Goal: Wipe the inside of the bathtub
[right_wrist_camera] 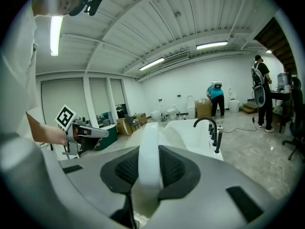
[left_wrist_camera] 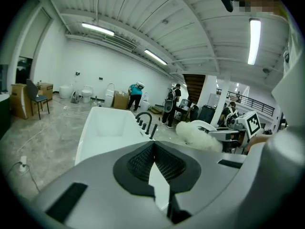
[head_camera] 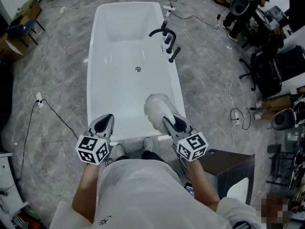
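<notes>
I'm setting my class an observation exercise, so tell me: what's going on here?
A person stands at the near end of a white bathtub, a gripper in each hand. The right gripper is shut on a fluffy white duster held over the tub's near end. The left gripper is shut and empty, by the near rim. Whether the duster touches the tub is unclear.

White bathtub [head_camera: 114, 80] and duster [head_camera: 157, 109], black faucet [head_camera: 162, 31]
</notes>
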